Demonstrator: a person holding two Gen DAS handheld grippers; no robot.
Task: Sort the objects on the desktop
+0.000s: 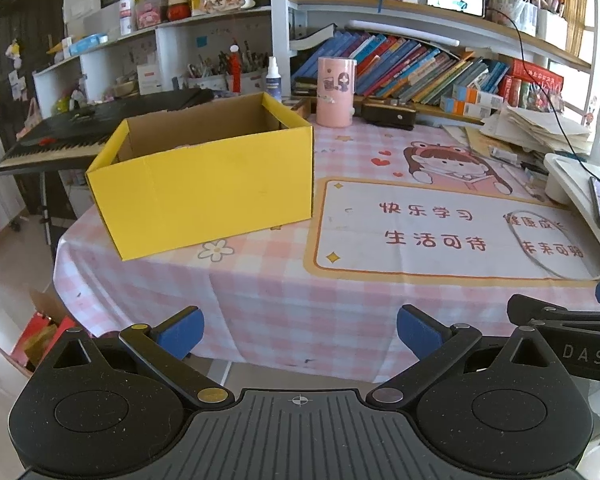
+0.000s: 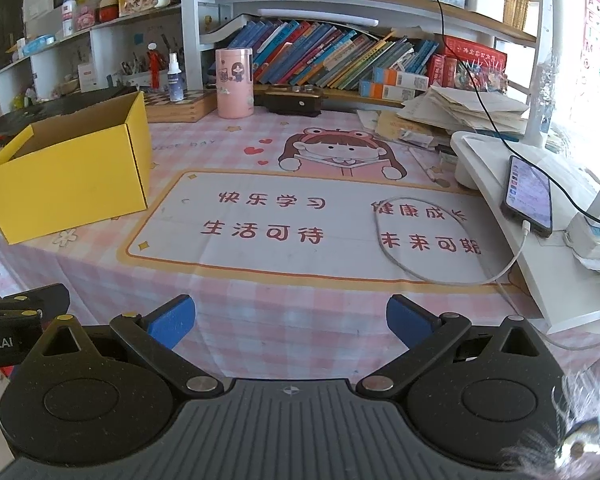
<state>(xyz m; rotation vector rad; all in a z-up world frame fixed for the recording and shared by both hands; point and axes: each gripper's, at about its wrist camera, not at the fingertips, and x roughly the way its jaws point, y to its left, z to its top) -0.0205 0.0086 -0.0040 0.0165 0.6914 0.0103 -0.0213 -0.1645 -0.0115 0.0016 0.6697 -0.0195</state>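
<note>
Yellow cardboard box [image 1: 204, 184] stands open-topped at the left of the pink checked surface [image 1: 300, 300]. Both the left gripper [image 1: 300, 330] and right gripper [image 2: 290, 320] hover at its near edge, fingers spread, holding nothing.

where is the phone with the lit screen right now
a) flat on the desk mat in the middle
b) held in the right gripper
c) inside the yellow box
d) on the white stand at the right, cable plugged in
d: the phone lies on the white stand with a white cable plugged into its lower end; the right gripper is open and holds nothing.
</note>
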